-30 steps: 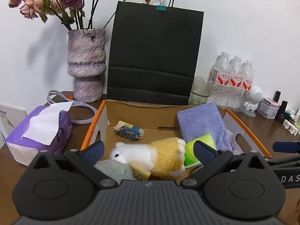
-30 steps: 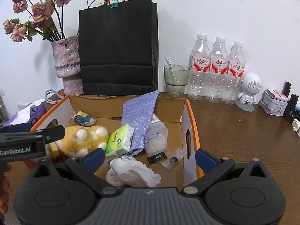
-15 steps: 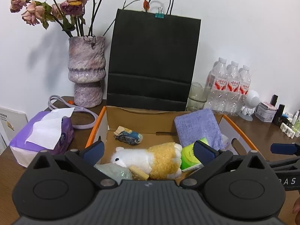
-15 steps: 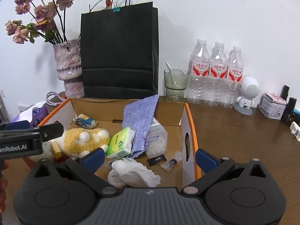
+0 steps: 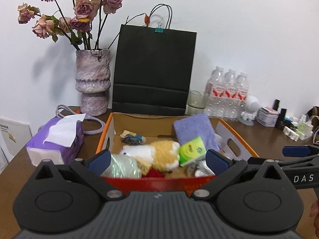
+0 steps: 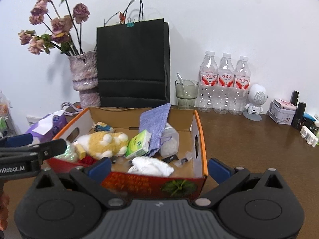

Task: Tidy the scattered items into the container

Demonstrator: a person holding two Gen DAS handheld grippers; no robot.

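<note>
Plainly, at this moment:

Container: the cardboard box (image 6: 199, 139) stood on the brown table (image 6: 249, 139), its near red wall just beyond both claws.

Contents: a plush toy (image 6: 103, 142), green tissue pack (image 6: 139, 142), purple cloth (image 6: 154, 123) leaning on the far wall, crumpled white paper (image 6: 151, 165) and small wrappers all lay inside.

Risk: the box looked crowded, so another item dropped in carelessly might have slid off the plush toy or tipped the cloth over the rim. A forward push could have shoved the light box toward the black paper bag (image 6: 133, 63) and the glass (image 6: 186, 93).

Left gripper (image 5: 157, 159): spread wide, empty, low before the near wall, with the plush toy between its fingers in view.

Right gripper (image 6: 159, 167): spread wide too, holding nothing, facing the right front corner.

Left out: the purple tissue box (image 5: 57, 137) sat on the table left of the box, near it; whether it counted as scattered could not be told.

Beyond: vase (image 5: 92, 81), water bottles (image 6: 225, 83), small speaker figure (image 6: 256, 101).
</note>
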